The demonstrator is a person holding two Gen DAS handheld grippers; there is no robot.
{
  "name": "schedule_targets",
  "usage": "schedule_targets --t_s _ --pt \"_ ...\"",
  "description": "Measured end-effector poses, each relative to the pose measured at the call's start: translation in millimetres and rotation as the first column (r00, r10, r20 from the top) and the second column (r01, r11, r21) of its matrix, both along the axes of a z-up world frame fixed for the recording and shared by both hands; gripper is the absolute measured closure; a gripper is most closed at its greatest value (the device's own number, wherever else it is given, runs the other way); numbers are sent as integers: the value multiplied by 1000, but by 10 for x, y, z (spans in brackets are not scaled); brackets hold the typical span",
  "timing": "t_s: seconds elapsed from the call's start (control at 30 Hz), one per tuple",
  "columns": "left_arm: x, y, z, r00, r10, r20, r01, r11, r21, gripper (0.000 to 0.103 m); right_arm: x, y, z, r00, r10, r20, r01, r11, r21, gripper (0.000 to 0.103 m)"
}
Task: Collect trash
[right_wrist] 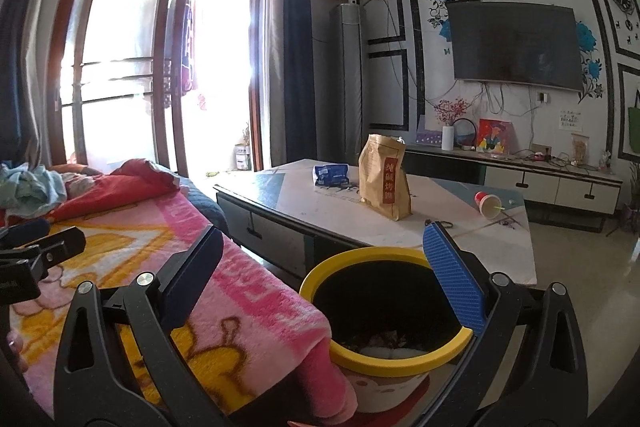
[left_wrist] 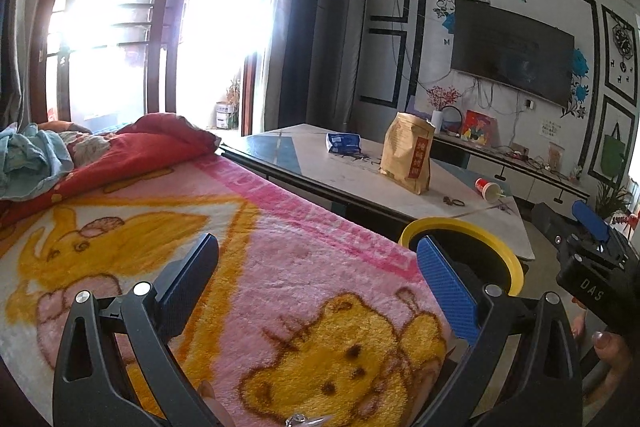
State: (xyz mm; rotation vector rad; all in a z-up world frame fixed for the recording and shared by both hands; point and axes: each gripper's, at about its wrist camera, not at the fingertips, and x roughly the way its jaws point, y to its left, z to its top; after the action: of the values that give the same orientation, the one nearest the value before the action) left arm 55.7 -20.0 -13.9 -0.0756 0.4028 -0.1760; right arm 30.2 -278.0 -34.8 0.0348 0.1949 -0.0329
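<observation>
Trash sits ahead of both spread, empty grippers: a brown paper bag (right_wrist: 384, 179), a blue wrapper (right_wrist: 331, 174) and a tipped red cup (right_wrist: 487, 205) on the coffee table (right_wrist: 296, 203). Right gripper (right_wrist: 324, 259) hangs just above the yellow-rimmed bin (right_wrist: 384, 361); left gripper (left_wrist: 318, 269) hovers over the pink blanket (left_wrist: 280, 267).
</observation>
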Motion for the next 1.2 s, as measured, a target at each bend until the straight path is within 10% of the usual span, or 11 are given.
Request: schedule_targets --t_s 1.2 --pt "-10 -59 17 1000 -5 -1 5 1000 2 6 -27 7 -24 1000 -1 -3 1 1000 9 11"
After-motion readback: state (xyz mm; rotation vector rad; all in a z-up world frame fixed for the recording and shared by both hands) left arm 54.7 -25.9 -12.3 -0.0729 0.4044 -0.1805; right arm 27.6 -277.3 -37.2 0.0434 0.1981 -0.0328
